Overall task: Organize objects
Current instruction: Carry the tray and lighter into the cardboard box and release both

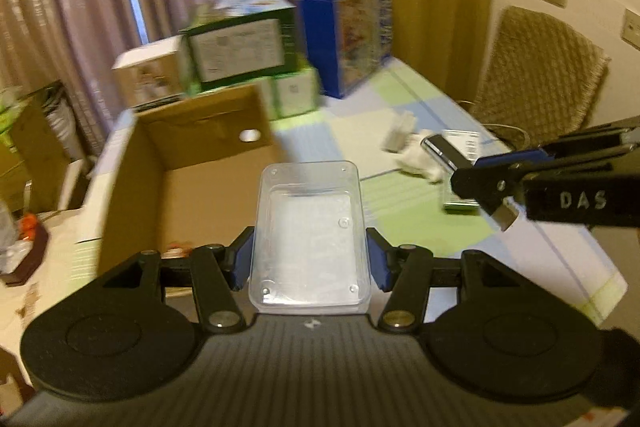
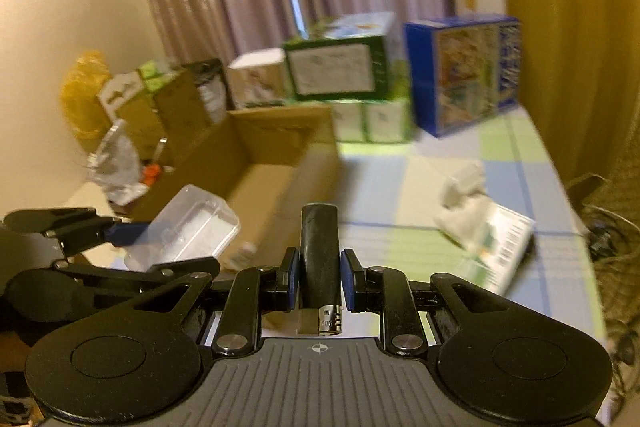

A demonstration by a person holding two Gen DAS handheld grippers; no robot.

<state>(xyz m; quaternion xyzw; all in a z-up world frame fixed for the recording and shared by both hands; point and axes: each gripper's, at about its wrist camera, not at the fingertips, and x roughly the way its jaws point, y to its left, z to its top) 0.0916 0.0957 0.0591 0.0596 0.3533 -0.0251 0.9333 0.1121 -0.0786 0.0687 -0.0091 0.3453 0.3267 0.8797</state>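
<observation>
My left gripper is shut on a clear plastic container, held above the table beside the open cardboard box. The same container and left gripper show at the left of the right wrist view. My right gripper is shut on a black lighter with a metal end, held upright. In the left wrist view the right gripper comes in from the right with the lighter between its fingers. A green-and-white packet and crumpled white paper lie on the checked tablecloth.
Green, white and blue product boxes are stacked at the back of the table before the curtains. A wicker chair stands at the right. Bags and more cartons crowd the left side beyond the cardboard box.
</observation>
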